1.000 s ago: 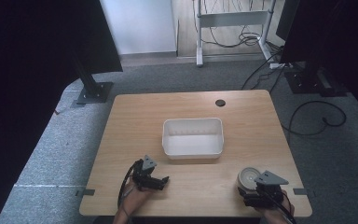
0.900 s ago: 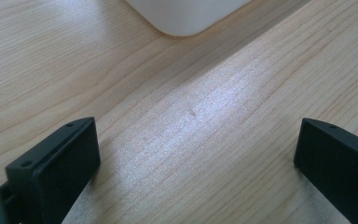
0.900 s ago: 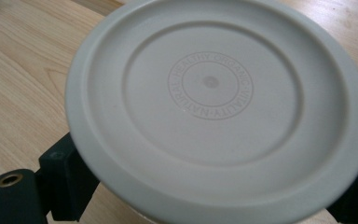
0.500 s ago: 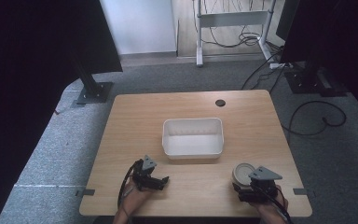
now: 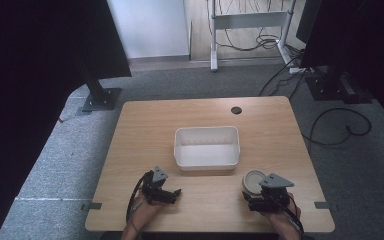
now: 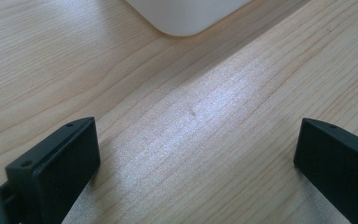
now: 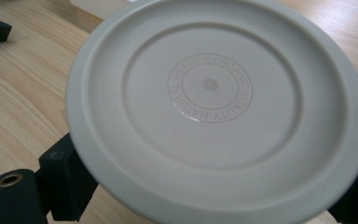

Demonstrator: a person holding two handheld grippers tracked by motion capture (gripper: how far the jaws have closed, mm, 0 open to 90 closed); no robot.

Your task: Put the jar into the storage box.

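We grasp the lid [image 7: 219, 107] in the right gripper [image 5: 269, 192], left gripper [image 5: 161, 187] released, and likely carry it toward the tub [image 5: 207, 147] at 11 o'clock next.

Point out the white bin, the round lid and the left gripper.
Bin [image 5: 182, 150]: high view, left wall.
Lid [image 7: 209, 84]: right gripper view, centre of embossed ring.
Left gripper [image 5: 178, 191]: high view, midway between its open jaws.

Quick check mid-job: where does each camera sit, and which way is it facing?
High view: above the near side, looking forward and down on the table; forearms and both hand-held grippers at the bottom.
Left gripper view: on the left gripper, facing bare wood and the bin; jaws wide apart.
Right gripper view: on the right gripper, jaws flanking the lid.
Shared: bin.
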